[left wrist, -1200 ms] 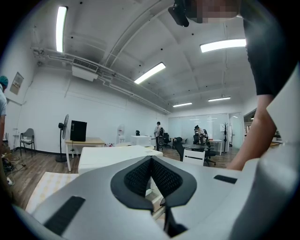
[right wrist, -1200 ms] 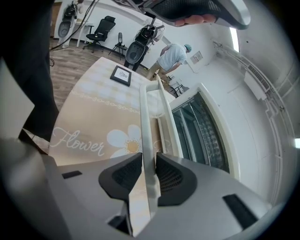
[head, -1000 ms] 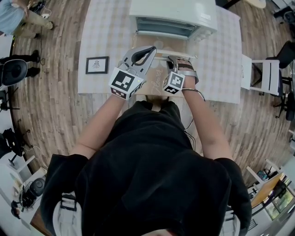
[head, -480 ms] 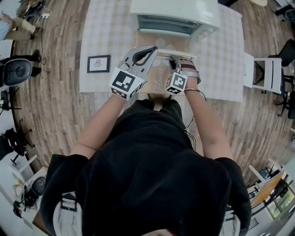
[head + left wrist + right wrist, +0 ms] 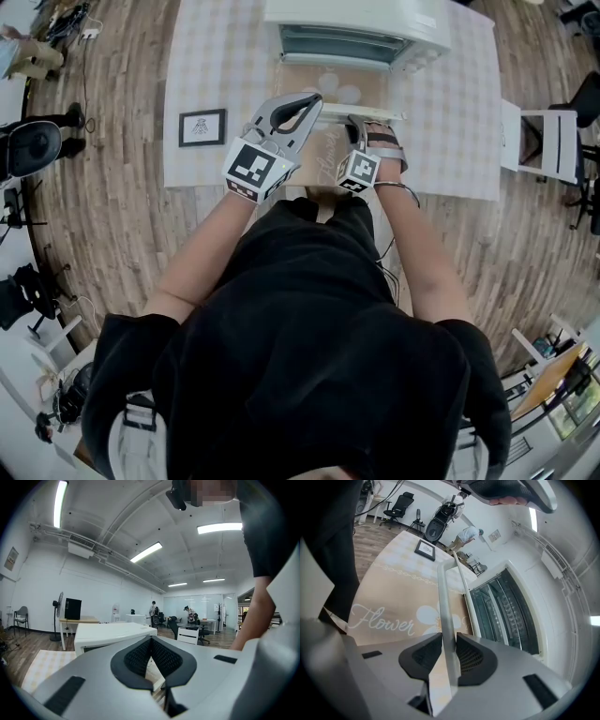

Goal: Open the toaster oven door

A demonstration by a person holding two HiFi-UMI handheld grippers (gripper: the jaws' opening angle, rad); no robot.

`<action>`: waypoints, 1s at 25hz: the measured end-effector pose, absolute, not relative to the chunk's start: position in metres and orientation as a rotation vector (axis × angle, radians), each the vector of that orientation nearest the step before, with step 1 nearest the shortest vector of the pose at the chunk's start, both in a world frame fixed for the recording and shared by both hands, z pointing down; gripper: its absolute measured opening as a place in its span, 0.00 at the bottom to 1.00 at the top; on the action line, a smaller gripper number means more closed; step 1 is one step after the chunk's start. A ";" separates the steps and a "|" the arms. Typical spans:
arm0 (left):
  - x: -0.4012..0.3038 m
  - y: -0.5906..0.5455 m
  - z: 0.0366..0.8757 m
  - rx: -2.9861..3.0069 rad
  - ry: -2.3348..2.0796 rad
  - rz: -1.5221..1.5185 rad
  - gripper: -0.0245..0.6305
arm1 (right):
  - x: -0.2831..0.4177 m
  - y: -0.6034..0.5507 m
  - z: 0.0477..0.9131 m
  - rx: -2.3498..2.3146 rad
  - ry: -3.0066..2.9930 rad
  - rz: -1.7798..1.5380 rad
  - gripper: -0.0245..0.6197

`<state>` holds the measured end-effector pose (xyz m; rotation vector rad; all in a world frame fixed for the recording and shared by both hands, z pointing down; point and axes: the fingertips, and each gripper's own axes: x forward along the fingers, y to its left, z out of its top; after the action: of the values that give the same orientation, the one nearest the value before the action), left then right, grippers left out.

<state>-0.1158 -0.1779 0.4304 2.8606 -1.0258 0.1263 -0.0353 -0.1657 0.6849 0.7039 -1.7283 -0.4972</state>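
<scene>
The white toaster oven (image 5: 356,23) stands at the table's far side with its glass door (image 5: 328,89) swung down toward me. My right gripper (image 5: 354,122) is shut on the door's pale bar handle (image 5: 375,115). The right gripper view shows that handle (image 5: 445,616) pinched between the two black pads of the right gripper (image 5: 449,653), with the oven's open cavity and racks (image 5: 506,611) beyond. My left gripper (image 5: 305,101) hovers just left of the handle, shut and holding nothing. In its own view the left gripper (image 5: 151,641) points over the oven's top (image 5: 112,634).
A checked tablecloth (image 5: 225,66) covers the table, with a beige flower-print mat (image 5: 393,597) under the door. A small framed picture (image 5: 202,127) lies at the left. A white chair (image 5: 548,141) stands to the right. An office chair and a person's legs are at the far left.
The oven has shifted slightly up in the head view while the right gripper keeps the handle, so the door reaches farther toward me. The left gripper has barely moved.
</scene>
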 end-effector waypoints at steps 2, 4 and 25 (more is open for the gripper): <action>-0.118 -0.178 0.432 2.870 -1.024 0.128 0.06 | -0.035 -0.165 0.688 0.713 -1.724 -0.502 0.19; -0.119 -0.177 0.432 2.872 -1.020 0.130 0.06 | -0.036 -0.163 0.690 0.721 -1.723 -0.499 0.19; -0.120 -0.174 0.439 2.864 -0.978 0.141 0.06 | -0.037 -0.148 0.717 0.725 -1.695 -0.531 0.24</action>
<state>-0.1196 -0.1743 0.4388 2.8639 -0.9781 0.1410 -0.0369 -0.1484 0.7173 0.7250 -1.6949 -0.5309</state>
